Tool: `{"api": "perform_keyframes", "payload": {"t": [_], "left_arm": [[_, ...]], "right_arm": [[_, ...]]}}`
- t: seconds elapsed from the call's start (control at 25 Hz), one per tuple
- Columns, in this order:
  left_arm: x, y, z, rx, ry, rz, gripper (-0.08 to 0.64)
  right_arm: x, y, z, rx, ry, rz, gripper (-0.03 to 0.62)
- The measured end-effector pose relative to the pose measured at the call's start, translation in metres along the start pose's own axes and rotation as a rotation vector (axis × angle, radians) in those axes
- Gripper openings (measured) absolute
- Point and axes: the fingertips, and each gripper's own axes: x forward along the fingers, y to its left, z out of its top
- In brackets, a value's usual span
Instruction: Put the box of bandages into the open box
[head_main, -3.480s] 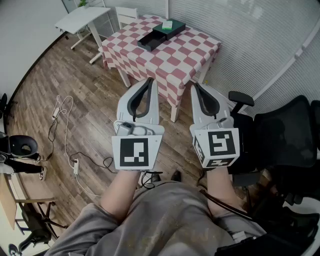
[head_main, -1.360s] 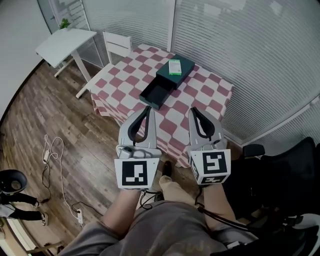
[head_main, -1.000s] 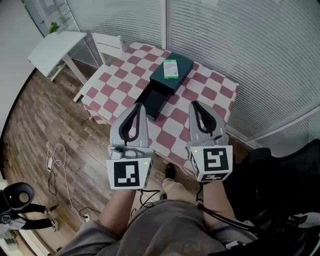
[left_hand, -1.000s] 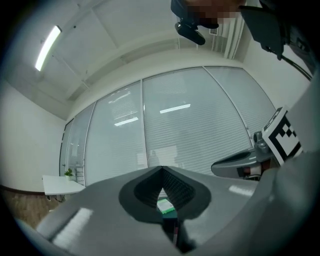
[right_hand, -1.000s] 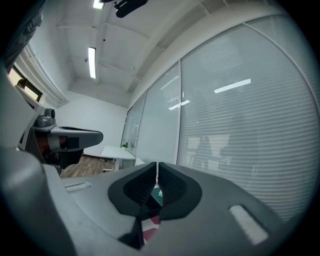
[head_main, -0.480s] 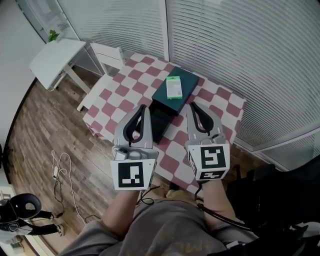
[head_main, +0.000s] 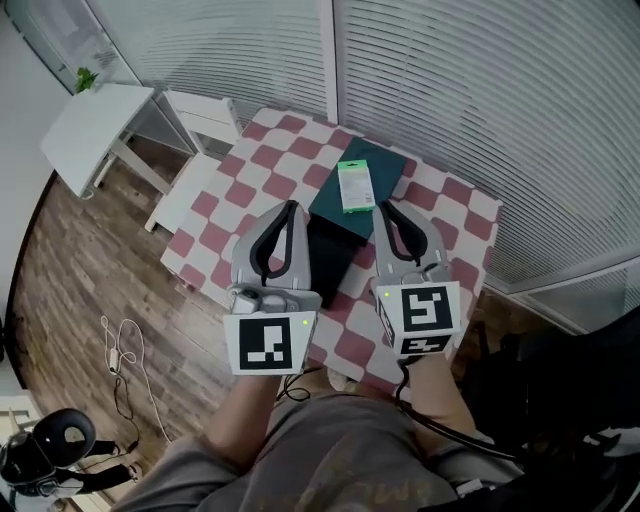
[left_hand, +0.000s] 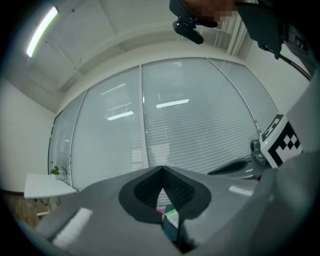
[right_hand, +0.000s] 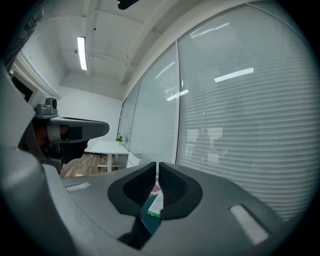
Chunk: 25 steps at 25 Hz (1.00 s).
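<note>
Bandage box (head_main: 352, 186) sits on the dark lid (head_main: 386, 168), open box (head_main: 330, 264) beside it. On left gripper (head_main: 291, 206) and right gripper (head_main: 384, 205) my fingers are closed, empty.

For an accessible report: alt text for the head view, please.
The grey left gripper and right gripper, jaws shut, hang above a red-checked table. Between them lies an open black box; beyond it, a green-white bandage box rests on a dark green flat box.
</note>
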Motion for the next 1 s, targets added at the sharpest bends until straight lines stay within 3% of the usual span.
{"api": "perform_keyframes", "payload": {"t": [0.44, 0.64, 0.8, 0.88, 1.0], "left_arm": [[0.059, 0.044, -0.055, -0.095, 0.082, -0.054, 0.0], [0.085, 0.051, -0.092, -0.114, 0.14, -0.076, 0.0], [0.102, 0.056, -0.124, -0.129, 0.192, -0.092, 0.0], [0.106, 0.057, -0.138, -0.135, 0.215, -0.101, 0.0], [0.113, 0.061, -0.158, -0.144, 0.245, -0.111, 0.0]], "right_arm": [[0.071, -0.005, -0.055, 0.037, 0.149, -0.053, 0.072], [0.099, -0.01, -0.097, 0.074, 0.231, -0.054, 0.12], [0.116, -0.011, -0.133, 0.108, 0.3, -0.065, 0.208], [0.121, -0.011, -0.15, 0.117, 0.34, -0.086, 0.331], [0.129, -0.011, -0.168, 0.139, 0.368, -0.11, 0.424]]}}
